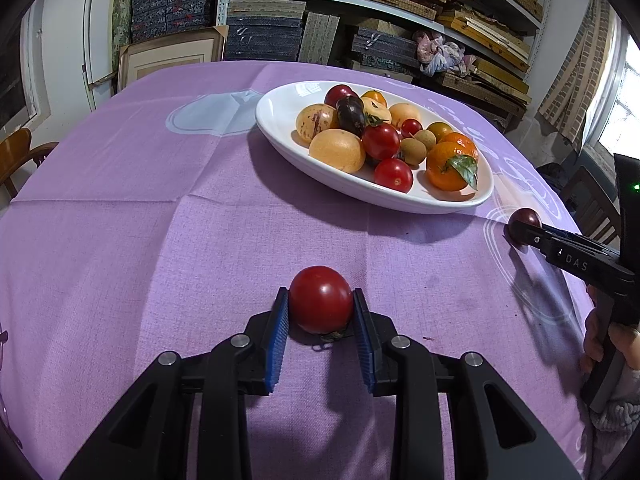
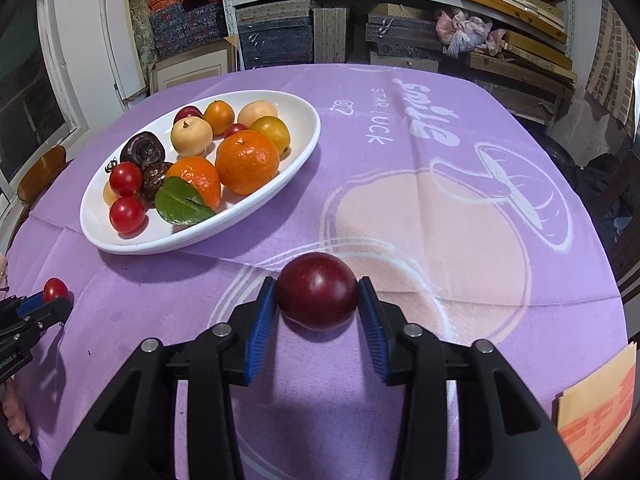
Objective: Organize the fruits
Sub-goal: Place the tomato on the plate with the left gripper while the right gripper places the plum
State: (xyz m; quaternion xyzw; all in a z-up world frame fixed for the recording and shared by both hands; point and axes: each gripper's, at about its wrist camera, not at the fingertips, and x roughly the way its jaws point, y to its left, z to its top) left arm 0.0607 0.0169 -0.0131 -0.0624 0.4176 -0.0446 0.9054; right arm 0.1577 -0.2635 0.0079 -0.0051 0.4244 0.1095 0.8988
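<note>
A purple cloth covers the tabletop (image 2: 460, 184) and fills most of both views, printed with pale shapes and white lettering toward the upper right of the right wrist view.

A white oval dish (image 1: 276, 120) sits in the upper middle of the left wrist view and the upper left of the right wrist view (image 2: 304, 120). It holds a heap of fruit: mandarins (image 2: 247, 161), one with a green leaf (image 2: 182, 203), pale yellow round fruits (image 1: 337, 150), small red tomatoes (image 1: 393, 175), dark purple fruits (image 1: 350, 114) and small brown ones (image 1: 413, 150).

The left gripper (image 1: 321, 307) reaches in from the bottom of its own view, its jaws part-way apart with the blue pads (image 1: 280, 332) pressed against both sides of a red tomato (image 1: 321, 300) that rests on the cloth in the lower middle. In the right wrist view the same pair appears at the far left edge (image 2: 54, 292).

The right gripper (image 2: 317, 294) has its jaws likewise closed against a dark red plum (image 2: 317, 291) in the lower middle of its view, on the cloth and well apart from the dish. The left wrist view shows it at the right edge (image 1: 524, 226).
</note>
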